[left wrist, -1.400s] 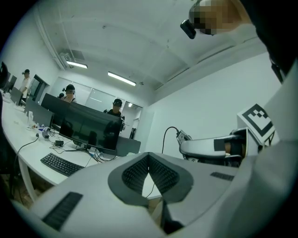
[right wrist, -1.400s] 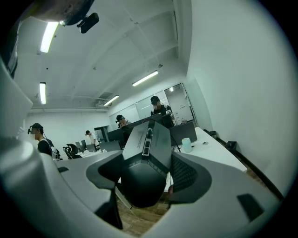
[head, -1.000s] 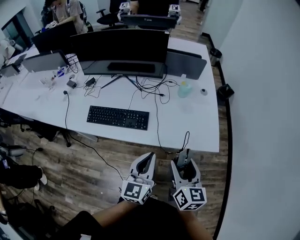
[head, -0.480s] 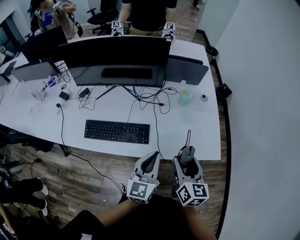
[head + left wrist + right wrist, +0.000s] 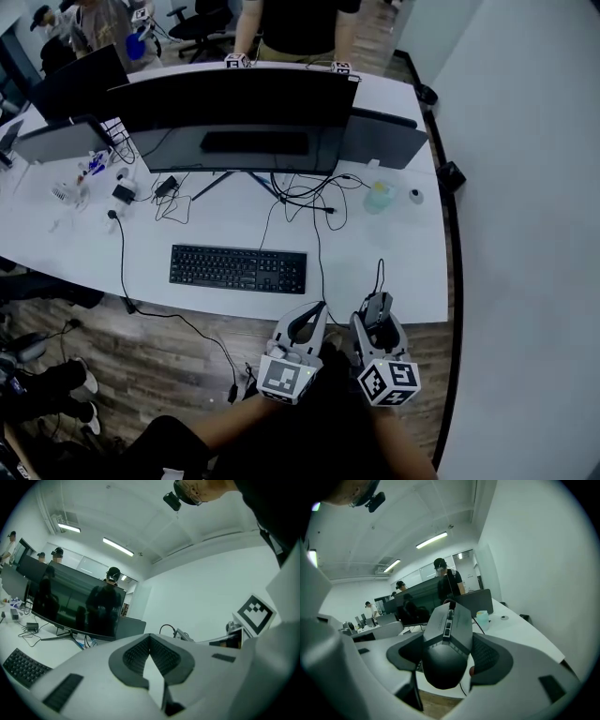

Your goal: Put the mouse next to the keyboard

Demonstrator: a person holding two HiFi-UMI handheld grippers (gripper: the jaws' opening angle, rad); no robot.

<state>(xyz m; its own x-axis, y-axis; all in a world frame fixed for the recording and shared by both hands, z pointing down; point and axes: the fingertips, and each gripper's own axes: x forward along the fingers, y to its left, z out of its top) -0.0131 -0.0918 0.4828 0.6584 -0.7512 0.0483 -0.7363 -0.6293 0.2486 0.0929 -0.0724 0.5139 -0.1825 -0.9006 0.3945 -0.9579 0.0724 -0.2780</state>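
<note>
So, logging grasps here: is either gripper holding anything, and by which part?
The right gripper clamps the mouse by its two long sides; the left gripper is shut, empty.

Bright, even indoor light from ceiling strip lights (image 5: 118, 547); shadows soft and faint. White desk (image 5: 412, 262) shows no harsh glare. The monitor (image 5: 70, 606) mirrors dark figures. Both gripper views bend strongly, with black corners; the mouse (image 5: 445, 653), close to the lens, looks slightly soft.
</note>
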